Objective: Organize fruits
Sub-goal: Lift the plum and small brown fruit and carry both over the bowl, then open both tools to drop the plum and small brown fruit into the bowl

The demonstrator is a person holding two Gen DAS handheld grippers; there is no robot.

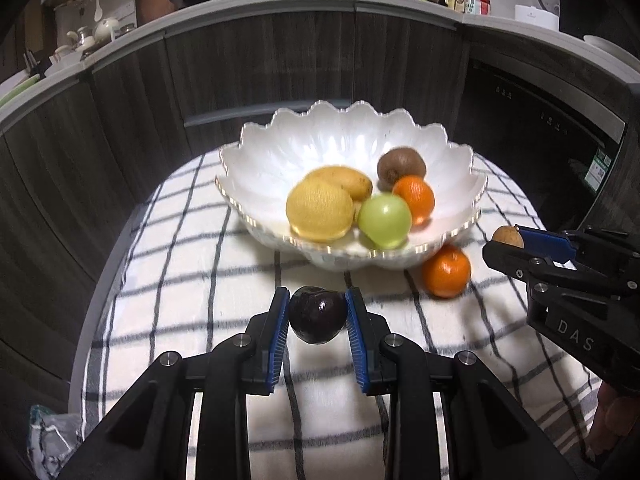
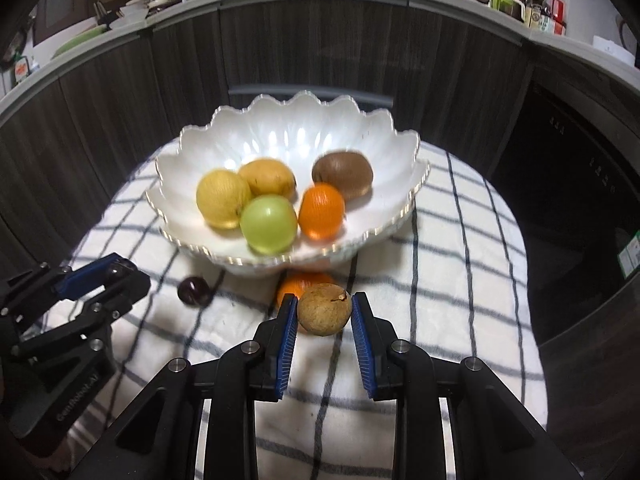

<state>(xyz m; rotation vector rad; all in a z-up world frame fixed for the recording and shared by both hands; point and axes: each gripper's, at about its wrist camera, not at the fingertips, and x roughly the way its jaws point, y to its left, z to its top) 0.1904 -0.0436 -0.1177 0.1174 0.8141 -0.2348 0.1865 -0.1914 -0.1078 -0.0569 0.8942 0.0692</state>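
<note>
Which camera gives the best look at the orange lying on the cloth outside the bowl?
The left wrist view: the orange lies in full sight on the checked cloth, beside the bowl. In the right wrist view only its top peeks out behind the brown fruit held in the right gripper.

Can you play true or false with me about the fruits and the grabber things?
1. The left hand-held gripper holds a dark purple fruit. True.
2. The kiwi lies on the cloth outside the bowl. False: it sits inside the white scalloped bowl.
3. An orange lies on the checked cloth beside the bowl. True.
4. The right hand-held gripper holds a green fruit. False: it holds a small brown fruit; the green fruit is in the bowl.
</note>
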